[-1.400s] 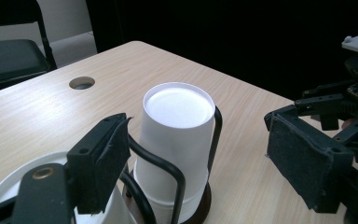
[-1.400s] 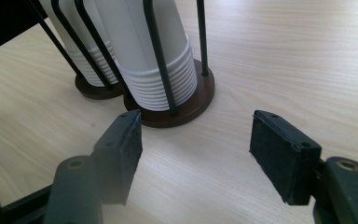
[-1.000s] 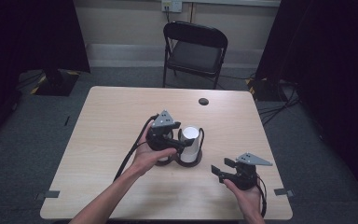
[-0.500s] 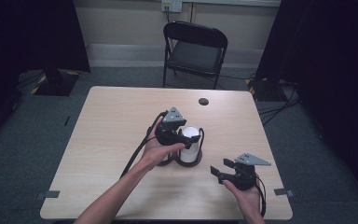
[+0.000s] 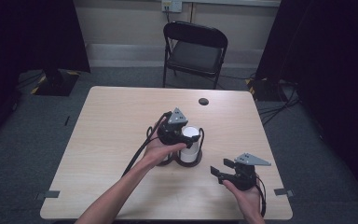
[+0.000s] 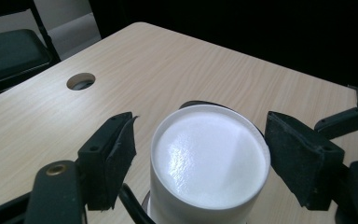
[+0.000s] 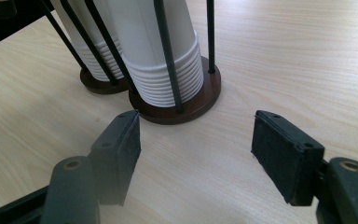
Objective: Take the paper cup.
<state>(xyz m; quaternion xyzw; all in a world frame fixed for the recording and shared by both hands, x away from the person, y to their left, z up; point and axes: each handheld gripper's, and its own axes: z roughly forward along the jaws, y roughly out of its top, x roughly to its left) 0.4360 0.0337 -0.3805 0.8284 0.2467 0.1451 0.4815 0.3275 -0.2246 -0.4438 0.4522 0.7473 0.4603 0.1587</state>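
A stack of upturned white cups (image 5: 192, 141) stands in a black wire holder on a round brown base (image 7: 200, 100). A second stack (image 7: 98, 46) stands just behind it in the right gripper view. My left gripper (image 5: 189, 134) reaches over the top cup (image 6: 209, 158) from the left. Its jaws have just been closing with the cup between them; the right pad (image 6: 298, 163) is at the rim, while a small gap remains at the left pad (image 6: 114, 158). My right gripper (image 5: 221, 168) rests open near the front right, pointing at the holder, nothing between its pads (image 7: 121, 149).
A round cable hole (image 5: 203, 101) sits in the far part of the wooden table (image 5: 112, 126). A black folding chair (image 5: 196, 46) stands behind the table. The left gripper's cable (image 5: 137, 154) trails toward the front edge.
The left gripper has slid right over the cup stack and its jaws have narrowed around the top cup. The right gripper has stayed put.
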